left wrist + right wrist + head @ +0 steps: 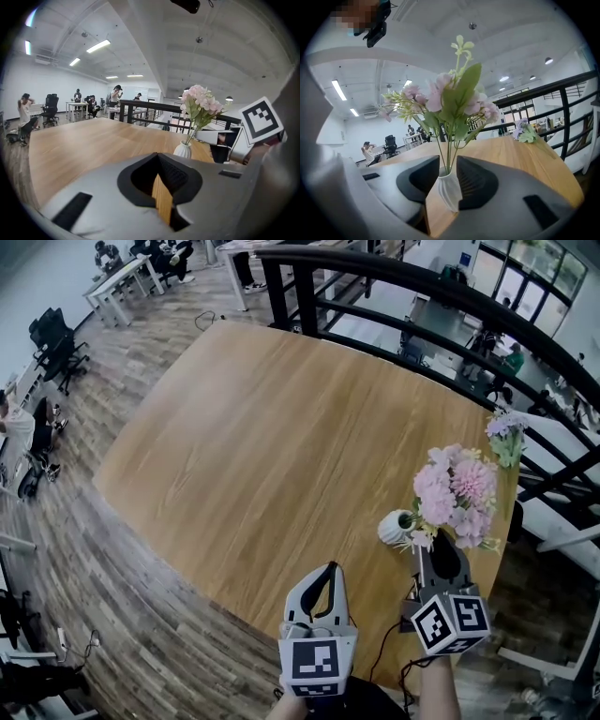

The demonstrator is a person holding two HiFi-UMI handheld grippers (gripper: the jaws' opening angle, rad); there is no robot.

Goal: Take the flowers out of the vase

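My right gripper is open, with the small white ribbed ceramic vase loose between its jaws. The pink artificial flowers stand in it, near the wooden table's edge. My left gripper is closed and empty. A jaw nudging the unheld vase could topple it.

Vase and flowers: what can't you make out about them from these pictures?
- Base of the vase, right gripper view: hidden behind the right gripper's fingers; contact with either finger unclear.
- Foot of the vase, left gripper view: cut off by the left gripper's body.
- Right gripper's fingertips, head view: under the flowers.
- Stems inside the vase: hidden by its wall everywhere.
- Far purple bunch, head view: too small for detail.
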